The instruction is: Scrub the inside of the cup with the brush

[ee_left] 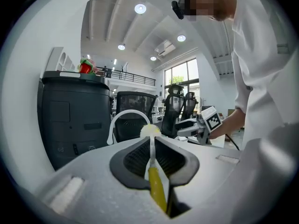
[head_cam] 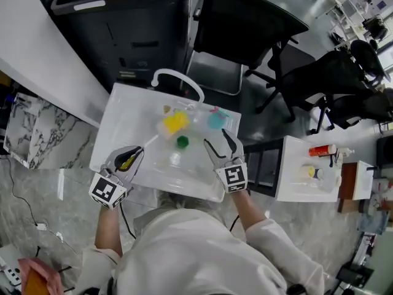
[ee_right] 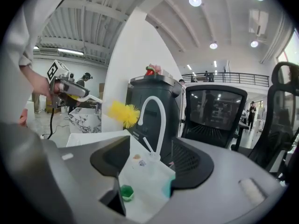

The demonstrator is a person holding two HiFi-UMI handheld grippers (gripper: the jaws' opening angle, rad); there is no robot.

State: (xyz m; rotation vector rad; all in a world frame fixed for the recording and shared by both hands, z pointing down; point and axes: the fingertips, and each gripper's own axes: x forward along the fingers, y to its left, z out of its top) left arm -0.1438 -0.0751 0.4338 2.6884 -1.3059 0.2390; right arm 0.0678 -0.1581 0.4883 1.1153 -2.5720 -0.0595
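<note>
My left gripper (head_cam: pixel 132 158) is shut on the yellow handle of a brush (ee_left: pixel 156 185). Its white stem runs out between the jaws to a yellow bristle head (head_cam: pixel 175 121), which hangs over the white sink (head_cam: pixel 123 106). In the right gripper view the brush head (ee_right: pixel 124 113) shows in the air at left. A teal cup (head_cam: pixel 216 119) lies in the sink at the far right, partly hidden behind a jaw in the right gripper view (ee_right: pixel 167 188). My right gripper (head_cam: pixel 218 141) hovers above the sink's right side, open, with nothing between its fingers.
A white arched faucet (head_cam: pixel 178 78) stands at the sink's far edge. A small green cap (head_cam: pixel 182 141) lies on the sink floor. Behind are a black bin (head_cam: pixel 123 23) and office chairs (head_cam: pixel 245 23). A side table with an orange bottle (head_cam: pixel 322 150) is at right.
</note>
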